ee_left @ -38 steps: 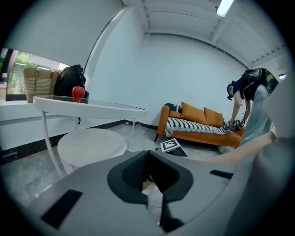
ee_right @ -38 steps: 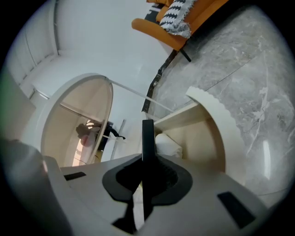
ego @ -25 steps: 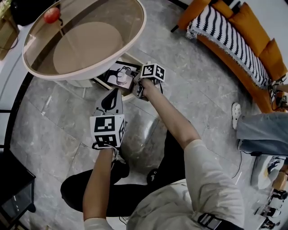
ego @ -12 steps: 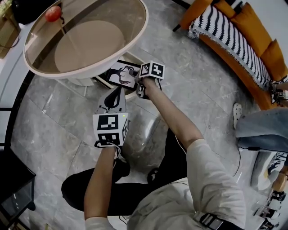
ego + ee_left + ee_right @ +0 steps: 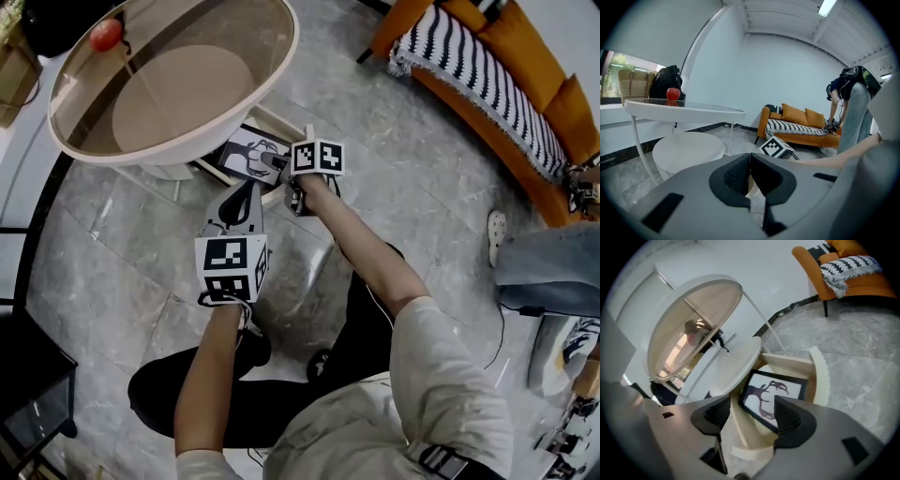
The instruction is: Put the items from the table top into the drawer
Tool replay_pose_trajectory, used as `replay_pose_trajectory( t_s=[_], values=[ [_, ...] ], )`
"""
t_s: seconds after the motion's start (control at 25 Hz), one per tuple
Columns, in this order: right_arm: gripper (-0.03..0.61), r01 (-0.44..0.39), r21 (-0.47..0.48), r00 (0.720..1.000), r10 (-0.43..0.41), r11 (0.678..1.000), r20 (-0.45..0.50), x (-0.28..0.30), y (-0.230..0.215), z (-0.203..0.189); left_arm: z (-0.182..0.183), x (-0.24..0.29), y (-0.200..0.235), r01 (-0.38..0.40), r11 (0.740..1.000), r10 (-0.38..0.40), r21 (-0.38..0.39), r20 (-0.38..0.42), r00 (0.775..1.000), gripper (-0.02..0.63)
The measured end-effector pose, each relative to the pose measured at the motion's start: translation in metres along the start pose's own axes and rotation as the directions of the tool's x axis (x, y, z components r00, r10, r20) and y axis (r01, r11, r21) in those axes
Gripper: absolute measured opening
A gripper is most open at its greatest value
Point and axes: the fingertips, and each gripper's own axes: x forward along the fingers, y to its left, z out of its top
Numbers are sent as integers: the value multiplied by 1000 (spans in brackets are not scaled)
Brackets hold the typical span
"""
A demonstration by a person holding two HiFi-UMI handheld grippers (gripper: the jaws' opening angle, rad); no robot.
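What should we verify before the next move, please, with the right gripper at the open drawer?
1. The framed picture lies inside the drawer: ok.
2. The right gripper has let go; its jaws have just been opening and the pads press on nothing: ok.
3. The left gripper is shut and empty: ok.
4. The table top is cleared: not ok, the apple sits on it.
5. The drawer is open for the apple: ok.
6. The picture lies flat: cannot tell.
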Motion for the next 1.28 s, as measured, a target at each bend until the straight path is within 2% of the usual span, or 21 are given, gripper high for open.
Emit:
replay_pose_trajectory(
  t_s=[0.12,0.2,0.28,0.32,0.4,0.48,0.56,0.68,0.76,0.84,0.96,1.04,1.28],
  values=[
    [301,-153,-12,988,153,988,14,-17,21,-10,-5,3,-8,13,1000,-13,28,-11,1000,21],
    [301,-168,-114,983,175,979,57,-30,27,-10,-12,3,-6,11,999,-10,40,-23,1000,21],
    [301,-138,-267,980,171,954,103,-43,27,-9,-20,3,-4,5,999,-3,45,-38,999,21],
    [301,-111,-348,979,163,931,122,-49,25,-9,-23,3,-4,6,999,-4,44,-46,999,21],
    [301,-43,-497,981,131,867,144,-59,19,-15,-28,3,-3,14,1000,-13,22,-56,998,21],
    [301,26,-588,983,87,809,162,-68,8,-23,-30,1,-2,18,1000,-18,-2,-56,998,21],
    [301,60,-616,979,73,785,189,-76,-3,-31,-29,-1,-1,10,1000,-10,-1,-55,998,21],
    [283,92,-620,972,64,779,225,-83,-18,-42,-28,-6,0,-4,1000,4,-3,-50,999,21],
    [164,114,-617,971,43,778,234,-84,-27,-50,-25,-8,-3,-2,1000,1,-10,-42,999,21],
    [142,125,-627,973,27,769,228,-81,-30,-57,-20,-10,-7,11,1000,-12,-7,-28,1000,21],
    [99,144,-663,976,6,735,218,-76,-34,-64,-17,-12,-15,24,1000,-24,13,-17,1000,21],
    [61,155,-670,978,-18,726,207,-71,-40,-71,-20,-12,-18,28,1000,-27,14,-22,999,21],
    [41,213,-654,975,-118,726,186,-53,-63,-86,-25,-11,-18,45,999,-44,23,-36,998,21]
  ],
)
